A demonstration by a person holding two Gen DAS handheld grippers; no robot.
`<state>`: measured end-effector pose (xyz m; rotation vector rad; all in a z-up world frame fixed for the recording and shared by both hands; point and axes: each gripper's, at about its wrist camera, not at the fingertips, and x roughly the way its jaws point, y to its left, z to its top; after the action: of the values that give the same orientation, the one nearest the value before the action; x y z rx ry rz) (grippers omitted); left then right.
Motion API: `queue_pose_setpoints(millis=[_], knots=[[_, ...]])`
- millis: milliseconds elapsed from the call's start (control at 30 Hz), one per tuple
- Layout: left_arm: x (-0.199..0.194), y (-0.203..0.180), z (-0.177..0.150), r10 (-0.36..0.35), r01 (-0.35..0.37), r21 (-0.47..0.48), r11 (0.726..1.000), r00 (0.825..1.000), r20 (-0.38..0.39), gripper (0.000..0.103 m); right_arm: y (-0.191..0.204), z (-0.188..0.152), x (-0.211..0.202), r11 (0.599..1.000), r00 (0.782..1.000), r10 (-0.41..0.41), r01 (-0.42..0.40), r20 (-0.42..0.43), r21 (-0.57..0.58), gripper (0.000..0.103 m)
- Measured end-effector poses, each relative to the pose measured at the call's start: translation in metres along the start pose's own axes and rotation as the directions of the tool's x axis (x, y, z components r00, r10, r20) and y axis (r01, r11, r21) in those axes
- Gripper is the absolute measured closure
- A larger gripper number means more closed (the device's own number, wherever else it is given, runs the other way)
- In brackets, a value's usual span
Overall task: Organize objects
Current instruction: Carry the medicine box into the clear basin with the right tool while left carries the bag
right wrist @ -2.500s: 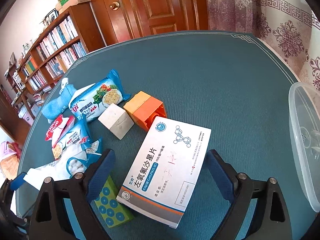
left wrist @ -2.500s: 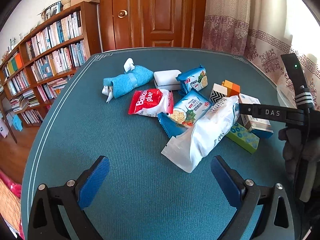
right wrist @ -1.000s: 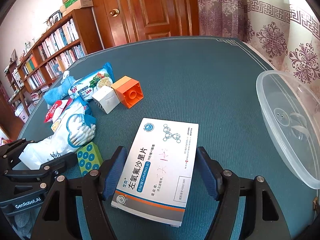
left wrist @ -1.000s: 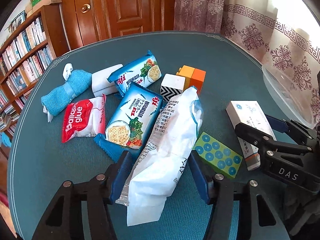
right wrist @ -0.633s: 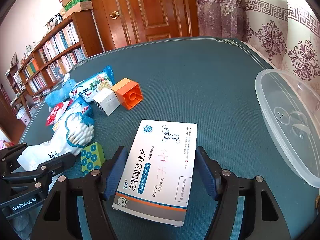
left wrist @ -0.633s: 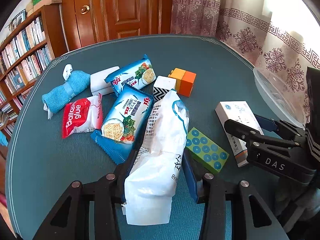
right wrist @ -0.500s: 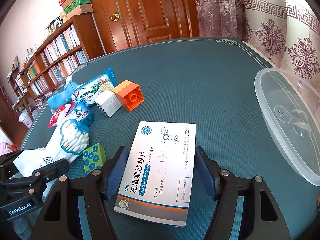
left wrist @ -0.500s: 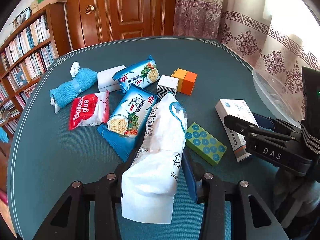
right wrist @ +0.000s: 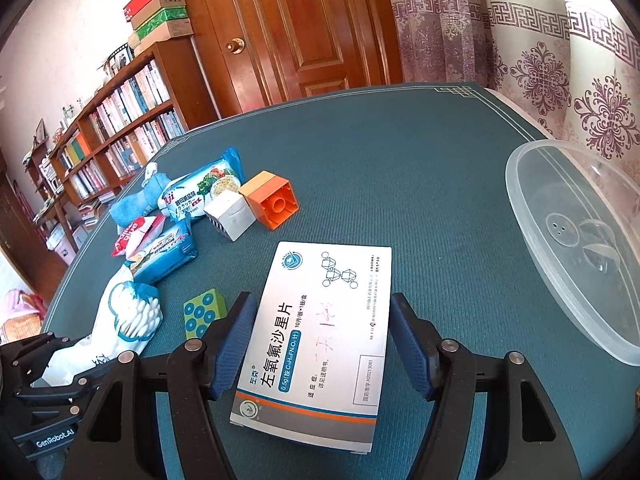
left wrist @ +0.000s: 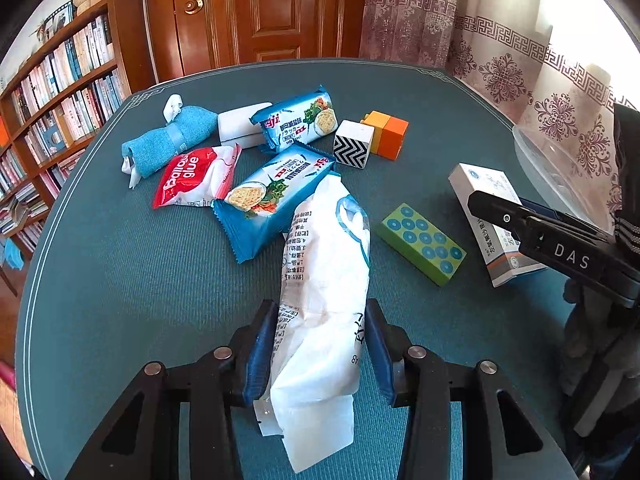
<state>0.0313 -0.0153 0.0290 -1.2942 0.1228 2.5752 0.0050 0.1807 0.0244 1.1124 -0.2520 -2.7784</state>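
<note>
My left gripper (left wrist: 318, 334) is shut on the white cotton-swab bag (left wrist: 324, 280), which it holds near the bag's lower end; the bag also shows at the left of the right wrist view (right wrist: 124, 320). My right gripper (right wrist: 320, 332) is shut on the white medicine box (right wrist: 320, 336), its pads against the box's long sides; the box also shows in the left wrist view (left wrist: 492, 216). Both are over the teal round table (right wrist: 400, 160). A clear plastic container (right wrist: 576, 240) stands at the right.
On the table lie a green dotted block (left wrist: 422, 242), two blue cracker packs (left wrist: 272, 200), a red Balloon glue pack (left wrist: 192, 178), a blue towel roll (left wrist: 164, 144), a white case (left wrist: 240, 124), a zigzag cube (left wrist: 354, 144) and an orange block (right wrist: 272, 198). A bookshelf and door stand behind.
Both grippers closed in from open: the left onto the cotton-swab bag, the right onto the medicine box. Both views have risen and drawn back slightly since.
</note>
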Motion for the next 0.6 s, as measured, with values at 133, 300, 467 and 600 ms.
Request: queue_pose_setpoints(millis=[133,300,467,600], knots=[[0.005,-0.004,0.005,0.004,-0.004,-0.003,1.000,1.000,0.006,0.053,0.000,-0.001,-0.002,1.000,1.000,0.003,-0.003,0.001,0.001,0.035],[0.011,-0.005,0.007,0.004,-0.004,-0.016,1.000,1.000,-0.001,0.056,-0.002,0.002,-0.008,1.000,1.000,0.017,-0.017,-0.008,0.017,0.035],[0.000,-0.014,0.008,-0.007,0.006,0.003,1.000,1.000,0.020,0.059,-0.009,0.007,-0.024,0.999,1.000,0.029,-0.029,-0.004,0.033,0.035],[-0.013,-0.024,0.014,-0.013,0.012,0.021,1.000,0.998,0.056,0.059,-0.022,0.013,-0.040,0.999,1.000,0.004,-0.005,0.013,0.036,0.035]])
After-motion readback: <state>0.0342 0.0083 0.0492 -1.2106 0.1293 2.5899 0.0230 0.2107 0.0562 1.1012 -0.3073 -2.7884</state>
